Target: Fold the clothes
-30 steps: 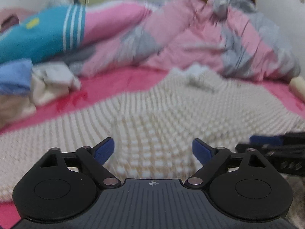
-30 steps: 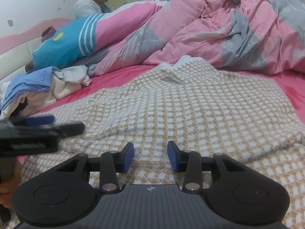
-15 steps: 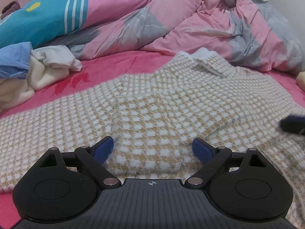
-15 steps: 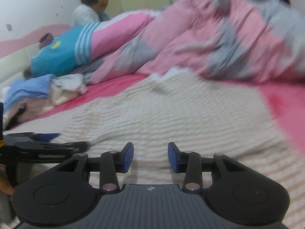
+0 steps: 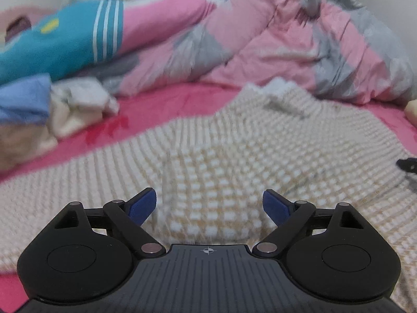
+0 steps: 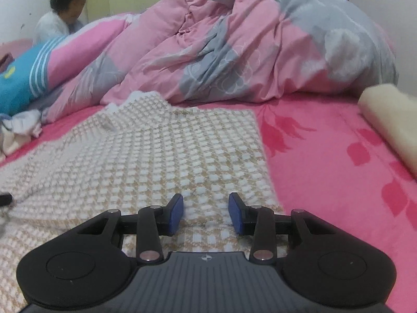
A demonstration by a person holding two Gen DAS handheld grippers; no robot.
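Note:
A cream and tan checked knit sweater [image 5: 234,143] lies spread flat on the pink bed sheet [image 6: 325,156]. My left gripper [image 5: 209,200] hovers over a raised fold in the sweater's near middle. Its jaws are wide open and hold nothing. My right gripper [image 6: 206,206] stands over the sweater [image 6: 169,156] near its right edge, with its blue pads [image 6: 174,214] partly apart, open and not pinching the cloth. The right gripper's tip [image 5: 409,167] shows at the right edge of the left wrist view. A black tip of the left gripper [image 6: 5,198] shows at the far left of the right wrist view.
A crumpled pink and grey duvet [image 6: 247,47] piles up behind the sweater. A teal and pink pillow [image 5: 65,36] and a heap of blue and white clothes [image 5: 52,109] lie at the left. A cream roll [image 6: 391,114] lies at the right. A person [image 6: 62,18] sits at the back left.
My right gripper has swung right, from the sweater's middle to its right edge, and the left gripper has slid almost out of its view. The left gripper has barely moved.

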